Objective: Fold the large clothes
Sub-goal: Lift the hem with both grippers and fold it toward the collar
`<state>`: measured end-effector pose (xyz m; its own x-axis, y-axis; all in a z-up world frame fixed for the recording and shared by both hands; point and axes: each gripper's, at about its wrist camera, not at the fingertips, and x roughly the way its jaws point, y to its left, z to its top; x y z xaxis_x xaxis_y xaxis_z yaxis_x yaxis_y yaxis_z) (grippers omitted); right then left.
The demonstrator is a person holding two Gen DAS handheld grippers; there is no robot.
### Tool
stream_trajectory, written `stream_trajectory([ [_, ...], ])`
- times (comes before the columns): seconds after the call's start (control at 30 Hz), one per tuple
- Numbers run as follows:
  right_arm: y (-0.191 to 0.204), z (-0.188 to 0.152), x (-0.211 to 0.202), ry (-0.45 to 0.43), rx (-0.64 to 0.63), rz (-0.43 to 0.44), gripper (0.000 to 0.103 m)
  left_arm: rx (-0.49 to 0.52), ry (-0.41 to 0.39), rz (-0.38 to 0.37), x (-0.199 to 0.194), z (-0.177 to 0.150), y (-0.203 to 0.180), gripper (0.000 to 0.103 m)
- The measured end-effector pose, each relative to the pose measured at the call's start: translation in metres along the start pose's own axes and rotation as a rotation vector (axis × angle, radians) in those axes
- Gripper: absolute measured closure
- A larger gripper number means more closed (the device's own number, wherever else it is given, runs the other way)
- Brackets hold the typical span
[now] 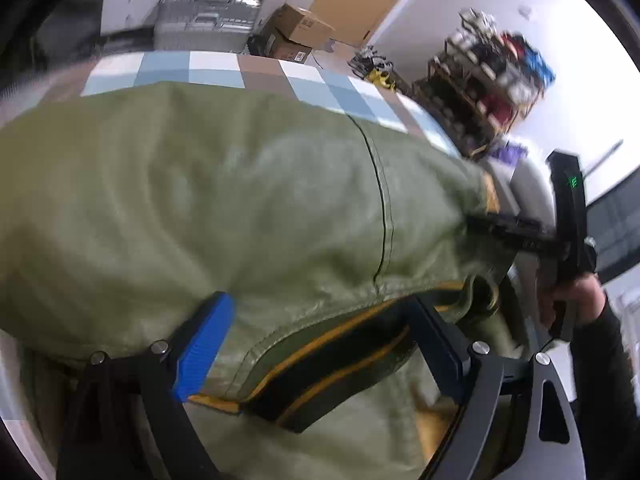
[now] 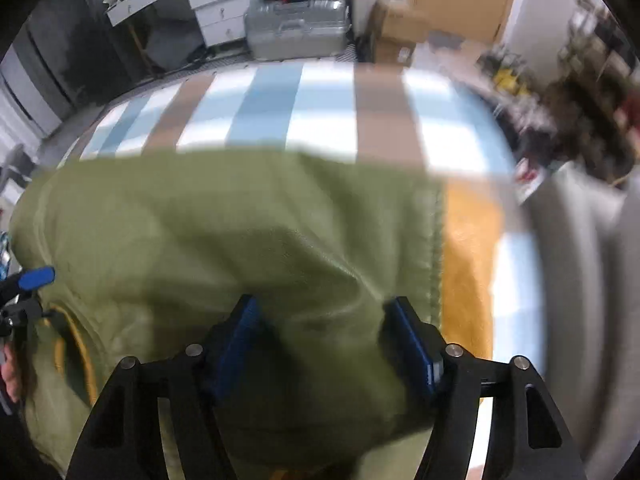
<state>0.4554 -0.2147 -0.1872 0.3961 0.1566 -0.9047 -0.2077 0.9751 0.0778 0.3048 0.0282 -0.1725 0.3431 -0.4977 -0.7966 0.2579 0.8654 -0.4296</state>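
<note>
An olive green jacket [image 1: 240, 200] with a dark ribbed hem striped in yellow [image 1: 340, 364] and an orange lining [image 2: 468, 264] lies on a checked blue, white and brown cloth [image 1: 224, 68]. My left gripper [image 1: 320, 344] has its jaws wide apart with the striped hem between them; whether the pads press it is unclear. My right gripper [image 2: 324, 344] has a bunched fold of the jacket [image 2: 240, 232] between its blue pads [image 2: 412, 348], jaws fairly wide. The right gripper also shows in the left wrist view [image 1: 568, 248], and the left gripper shows at the right wrist view's left edge [image 2: 28, 280].
Beyond the cloth's far edge stand a silver suitcase [image 2: 296, 32], cardboard boxes [image 1: 300, 24], white drawers [image 2: 216, 4] and a cluttered rack [image 1: 488, 68]. The checked cloth [image 2: 320, 112] is bare beyond the jacket. Both views are motion-blurred.
</note>
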Motion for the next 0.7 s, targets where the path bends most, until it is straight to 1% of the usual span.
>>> stream_trajectory([
  [0.03,-0.003,-0.006,-0.002,-0.044,-0.007,0.003,0.034,0.022,-0.001,0.018,-0.003,-0.002,-0.001,0.018],
  [0.07,-0.002,-0.009,-0.003,-0.059,-0.016,-0.006,0.034,0.066,0.0,0.055,-0.001,-0.005,-0.008,0.018],
  [0.1,0.0,-0.012,-0.005,-0.071,-0.029,-0.021,0.034,0.088,0.002,0.075,-0.002,-0.005,-0.008,0.018],
  [0.17,0.004,-0.011,-0.011,-0.067,-0.038,-0.053,0.034,0.144,0.008,0.129,0.004,-0.007,-0.012,0.018],
  [0.2,0.007,-0.009,-0.015,-0.062,-0.035,-0.067,0.034,0.16,0.007,0.141,-0.004,-0.02,-0.004,0.018],
  [0.23,0.013,-0.005,-0.022,-0.064,-0.035,-0.069,0.035,0.164,0.0,0.147,-0.004,-0.021,-0.004,0.018],
  [0.27,0.021,-0.003,-0.032,-0.083,-0.04,-0.046,0.034,0.155,-0.009,0.144,-0.005,-0.022,-0.001,0.018],
  [0.3,0.032,-0.002,-0.045,-0.11,-0.044,0.011,0.032,0.139,-0.019,0.136,-0.006,-0.023,0.003,0.018],
  [0.33,0.042,-0.003,-0.054,-0.12,-0.05,0.056,0.027,0.129,-0.024,0.132,-0.006,-0.023,0.008,0.018],
  [0.4,0.064,-0.005,-0.058,-0.11,-0.09,0.138,0.028,0.107,-0.039,0.127,-0.007,-0.023,0.011,0.018],
  [0.47,0.087,-0.011,-0.046,-0.063,-0.142,0.172,0.028,0.104,-0.05,0.138,-0.008,-0.027,0.009,0.018],
  [0.5,0.095,-0.016,-0.036,-0.035,-0.168,0.166,0.028,0.107,-0.056,0.15,-0.008,-0.029,0.008,0.018],
  [0.53,0.104,-0.022,-0.021,-0.008,-0.202,0.122,0.028,0.109,-0.058,0.157,-0.008,-0.03,0.005,0.018],
  [0.57,0.109,-0.028,-0.011,-0.007,-0.236,0.081,0.027,0.119,-0.06,0.168,-0.007,-0.031,0.004,0.018],
  [0.63,0.123,-0.043,-0.004,-0.06,-0.331,0.002,0.026,0.139,-0.066,0.188,-0.006,-0.034,0.0,0.018],
  [0.7,0.126,-0.052,-0.003,-0.09,-0.339,-0.026,0.026,0.166,-0.072,0.21,-0.004,-0.037,-0.002,0.018],
])
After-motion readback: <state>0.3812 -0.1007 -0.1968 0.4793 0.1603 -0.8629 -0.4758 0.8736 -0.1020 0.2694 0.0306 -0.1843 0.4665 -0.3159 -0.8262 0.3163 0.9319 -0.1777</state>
